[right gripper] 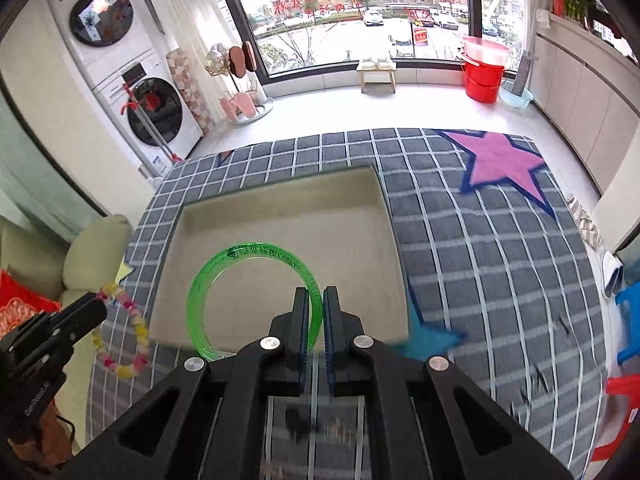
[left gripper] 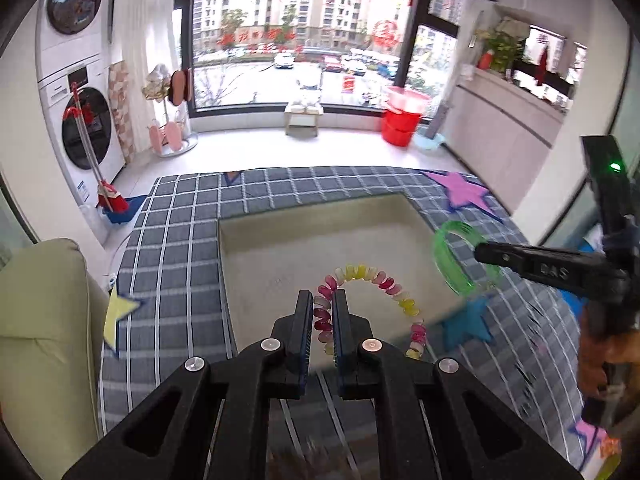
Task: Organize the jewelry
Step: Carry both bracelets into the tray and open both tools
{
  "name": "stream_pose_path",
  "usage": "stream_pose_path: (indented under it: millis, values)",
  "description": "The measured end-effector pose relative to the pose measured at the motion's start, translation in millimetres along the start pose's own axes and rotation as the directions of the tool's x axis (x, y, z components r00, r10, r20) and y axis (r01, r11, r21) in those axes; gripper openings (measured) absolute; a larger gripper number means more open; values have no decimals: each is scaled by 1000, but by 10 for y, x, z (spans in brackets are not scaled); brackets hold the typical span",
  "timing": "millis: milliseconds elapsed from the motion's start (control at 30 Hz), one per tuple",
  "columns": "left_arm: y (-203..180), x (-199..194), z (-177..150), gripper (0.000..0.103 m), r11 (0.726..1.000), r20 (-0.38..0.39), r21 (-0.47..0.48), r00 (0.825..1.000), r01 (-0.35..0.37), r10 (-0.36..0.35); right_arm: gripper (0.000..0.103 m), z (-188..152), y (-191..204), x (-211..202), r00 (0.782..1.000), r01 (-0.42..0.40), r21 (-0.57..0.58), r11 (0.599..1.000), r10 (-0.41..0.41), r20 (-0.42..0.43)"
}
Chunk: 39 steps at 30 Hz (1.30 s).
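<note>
Now, working from left to right: my left gripper (left gripper: 323, 300) is clenched on the beaded bracelet (left gripper: 372, 276), the pads pinching one side of the loop while the rest arches free to the right, held in the air over the near part of the beige tray (left gripper: 280, 248). The tray sits open and bare on the grey checked cloth (left gripper: 180, 240), roughly in the middle of it.

Further right, my right gripper (right gripper: 317, 300) is closed on the green bangle (right gripper: 224, 280), gripping its rim edge-on, so the ring stands out to the left of the fingers above the tray's near edge (right gripper: 280, 216).

I judge the step in hand to be carrying both pieces over the tray and setting them down inside. To do it well, I'd bring each one low over the tray floor before letting go (the bangle looks rigid and could roll or bounce out if dropped on its edge). I'd tilt the bangle flat first, and keep the two pieces well apart so the beads don't drape across the ring.
</note>
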<state>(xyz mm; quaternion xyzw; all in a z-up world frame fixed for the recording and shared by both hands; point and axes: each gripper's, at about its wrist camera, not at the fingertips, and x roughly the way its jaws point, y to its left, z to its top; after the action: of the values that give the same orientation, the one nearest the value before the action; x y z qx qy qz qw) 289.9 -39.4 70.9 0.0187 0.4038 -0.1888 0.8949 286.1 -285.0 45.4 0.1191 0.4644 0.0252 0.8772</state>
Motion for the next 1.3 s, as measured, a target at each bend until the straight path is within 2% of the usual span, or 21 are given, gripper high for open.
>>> stream_pose_path:
  millis: [167, 433, 600, 667, 800, 867, 900, 933, 1000, 1300]
  values:
    - [163, 662, 247, 23, 999, -50, -26, 998, -40, 38, 8, 283, -9, 471, 999, 22, 9, 1000, -21, -34]
    - [223, 1514, 248, 24, 994, -137, 17, 985, -106, 107, 8, 444, -144, 1152, 992, 90, 40, 995, -86, -97]
    - [182, 1721, 190, 24, 985, -166, 62, 972, -160, 169, 8, 376, -169, 1440, 983, 133, 22, 991, -129, -129]
    - [184, 1734, 194, 24, 985, -170, 56, 970, -166, 173, 8, 351, -141, 1435, 984, 147, 2, 989, -146, -104]
    - [140, 1744, 196, 24, 974, -179, 87, 958, -211, 224, 9, 334, -89, 1426, 981, 159, -26, 987, -161, -107]
    - [157, 1729, 187, 24, 972, -170, 84, 957, -222, 233, 14, 325, -98, 1394, 984, 135, -10, 991, -135, -113]
    - [165, 1713, 174, 24, 971, -163, 81, 958, -227, 238, 25, 318, -111, 1375, 986, 122, 1, 993, -121, -112]
    - [176, 1698, 166, 24, 970, -155, 77, 959, -229, 239, 42, 313, -117, 1357, 988, 115, 9, 993, -113, -109]
    - [187, 1667, 167, 24, 972, -144, 72, 962, -224, 232, 52, 302, -130, 1304, 991, 100, 20, 995, -98, -96]
    - [174, 1633, 166, 24, 975, -136, 80, 967, -208, 217, 53, 307, -142, 1002, 997, 68, 49, 996, -66, -40]
